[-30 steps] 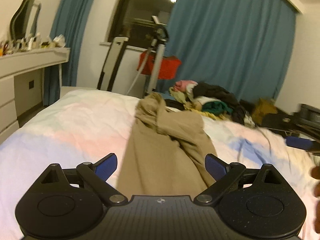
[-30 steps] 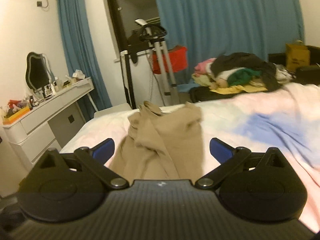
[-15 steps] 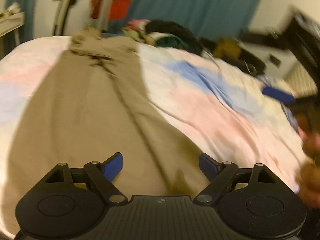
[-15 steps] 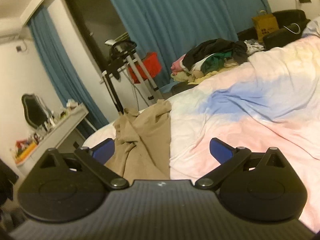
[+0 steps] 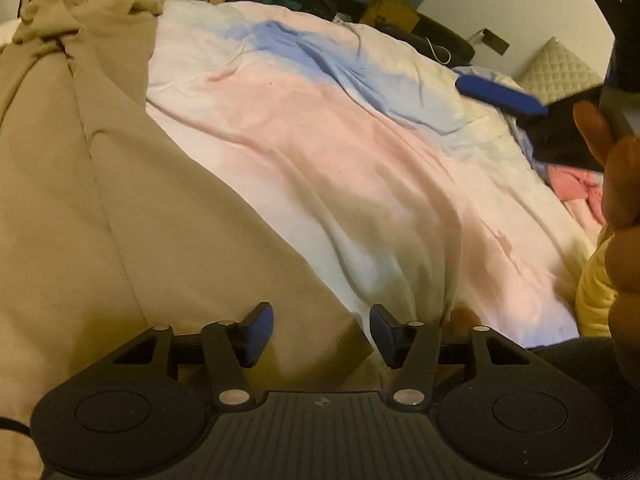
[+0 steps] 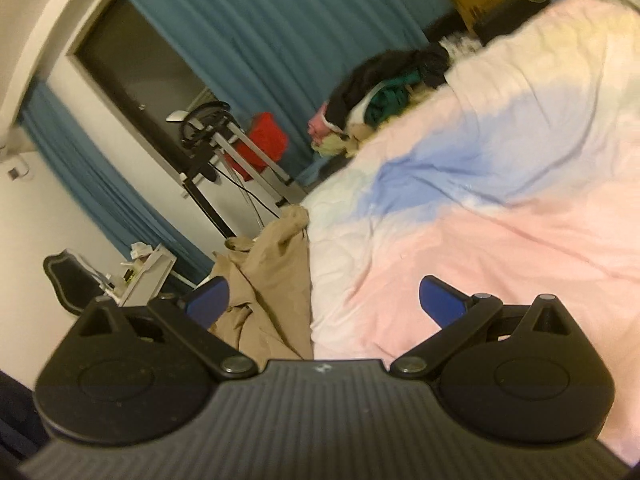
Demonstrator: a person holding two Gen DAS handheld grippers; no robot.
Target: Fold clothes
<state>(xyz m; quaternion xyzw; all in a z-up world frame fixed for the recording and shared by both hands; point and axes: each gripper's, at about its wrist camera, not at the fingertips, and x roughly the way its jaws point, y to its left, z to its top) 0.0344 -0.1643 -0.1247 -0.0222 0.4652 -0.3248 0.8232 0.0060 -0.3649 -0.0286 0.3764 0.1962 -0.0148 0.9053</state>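
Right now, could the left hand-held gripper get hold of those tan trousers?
Probably yes. The left hand-held gripper is open, and the hem corner of the tan trousers lies between its fingers on the bed. Nothing blocks it; closing should catch the cloth.

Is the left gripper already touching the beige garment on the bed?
Cannot tell. In the left wrist view the left gripper is open around the beige garment's corner; no contact or gap shows plainly.

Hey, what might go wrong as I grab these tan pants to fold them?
The left tool is open right at the tan pants' hem corner; closing may also pinch the duvet. The right tool is tilted, open over bare duvet, so one-sided lifting may bunch the already rumpled far end.
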